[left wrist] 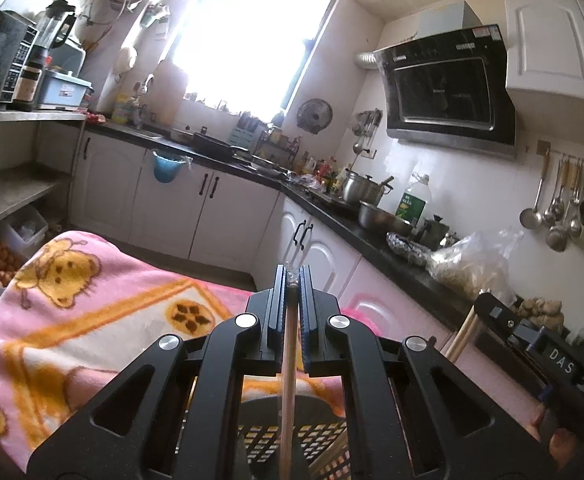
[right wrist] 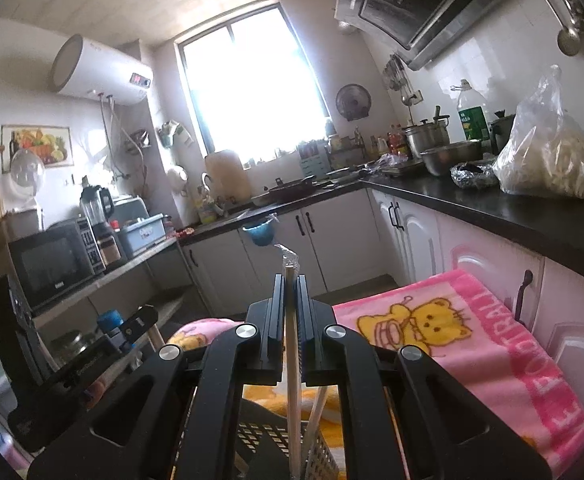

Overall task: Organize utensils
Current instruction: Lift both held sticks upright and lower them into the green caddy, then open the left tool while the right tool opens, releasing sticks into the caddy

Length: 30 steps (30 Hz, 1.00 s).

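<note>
My left gripper is shut on a thin wooden chopstick that runs down between the fingers toward a black perforated utensil basket below. My right gripper is shut on another wooden chopstick, its tip wrapped in clear plastic, which reaches down into the same black basket. A second pale stick stands in that basket. The right gripper shows at the right edge of the left wrist view, and the left gripper shows at the left of the right wrist view.
A pink cartoon blanket covers the surface under the basket and also shows in the right wrist view. A black countertop with pots, a bag and bottles runs along the right. White cabinets stand ahead. A shelf with a microwave is left.
</note>
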{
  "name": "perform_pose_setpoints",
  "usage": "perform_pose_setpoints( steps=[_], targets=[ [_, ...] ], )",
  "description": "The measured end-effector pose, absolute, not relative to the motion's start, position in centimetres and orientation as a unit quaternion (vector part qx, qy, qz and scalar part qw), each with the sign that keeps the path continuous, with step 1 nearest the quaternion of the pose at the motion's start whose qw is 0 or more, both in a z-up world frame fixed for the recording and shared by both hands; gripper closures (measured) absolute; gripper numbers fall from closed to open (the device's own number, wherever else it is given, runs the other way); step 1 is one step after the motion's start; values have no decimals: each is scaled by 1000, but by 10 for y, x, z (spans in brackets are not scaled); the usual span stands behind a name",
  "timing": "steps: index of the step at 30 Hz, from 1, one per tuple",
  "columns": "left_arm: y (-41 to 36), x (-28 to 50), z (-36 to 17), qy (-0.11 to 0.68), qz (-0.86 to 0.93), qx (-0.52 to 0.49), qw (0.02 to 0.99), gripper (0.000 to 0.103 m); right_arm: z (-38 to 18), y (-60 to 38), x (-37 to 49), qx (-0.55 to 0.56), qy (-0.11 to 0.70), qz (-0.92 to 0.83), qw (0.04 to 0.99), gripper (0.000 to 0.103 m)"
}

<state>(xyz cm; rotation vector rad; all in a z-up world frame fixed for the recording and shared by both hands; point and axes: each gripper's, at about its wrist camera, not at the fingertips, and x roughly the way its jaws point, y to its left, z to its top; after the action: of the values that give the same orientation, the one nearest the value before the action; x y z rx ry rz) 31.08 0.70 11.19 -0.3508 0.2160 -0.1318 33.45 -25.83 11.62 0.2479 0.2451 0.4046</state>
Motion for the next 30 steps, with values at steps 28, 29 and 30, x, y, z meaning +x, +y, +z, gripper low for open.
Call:
perform_pose_setpoints(
  steps=[28, 29, 30],
  targets=[
    [20, 306, 70, 193, -56, -189, 961, 101, 74, -250, 324, 101, 161, 198, 962, 97],
    [21, 305, 69, 194, -54, -189, 961, 101, 72, -251, 324, 102, 164, 198, 961, 97],
    [22, 305, 69, 195, -52, -189, 961, 101, 70, -251, 323, 102, 168, 198, 960, 97]
  ],
)
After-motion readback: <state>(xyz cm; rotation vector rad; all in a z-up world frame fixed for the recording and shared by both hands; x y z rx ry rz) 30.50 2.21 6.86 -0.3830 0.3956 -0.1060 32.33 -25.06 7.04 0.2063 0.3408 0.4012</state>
